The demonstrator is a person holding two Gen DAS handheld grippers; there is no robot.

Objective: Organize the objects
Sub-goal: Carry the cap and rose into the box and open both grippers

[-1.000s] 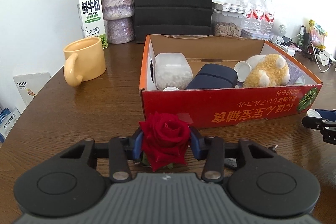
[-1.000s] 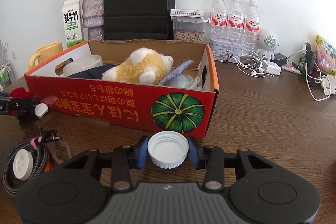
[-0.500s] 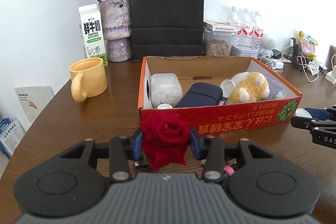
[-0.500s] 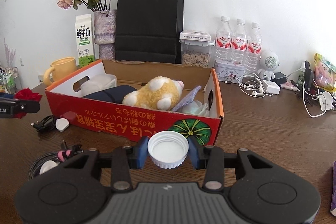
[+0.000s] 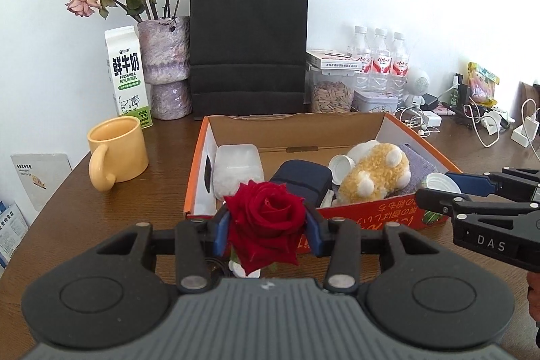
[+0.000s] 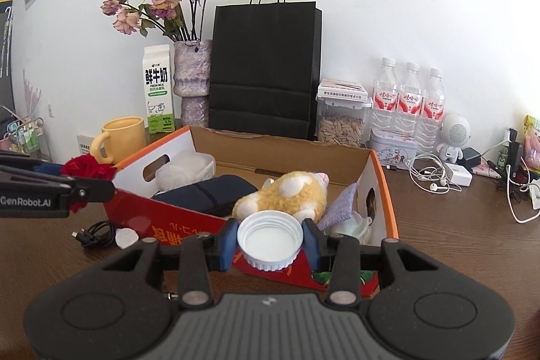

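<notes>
Right wrist view alone shows the black cable (image 6: 96,233); left tool (image 5: 267,226) clamps the rose (image 5: 265,218), right tool (image 6: 270,240) the white cap (image 6: 270,238).

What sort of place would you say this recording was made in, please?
Probably a home or small office room, staged for tidying: a wooden table against a white wall holds a milk carton, a vase of dried roses, bottled water and tangled chargers beside a cardboard box of oddments.
</notes>
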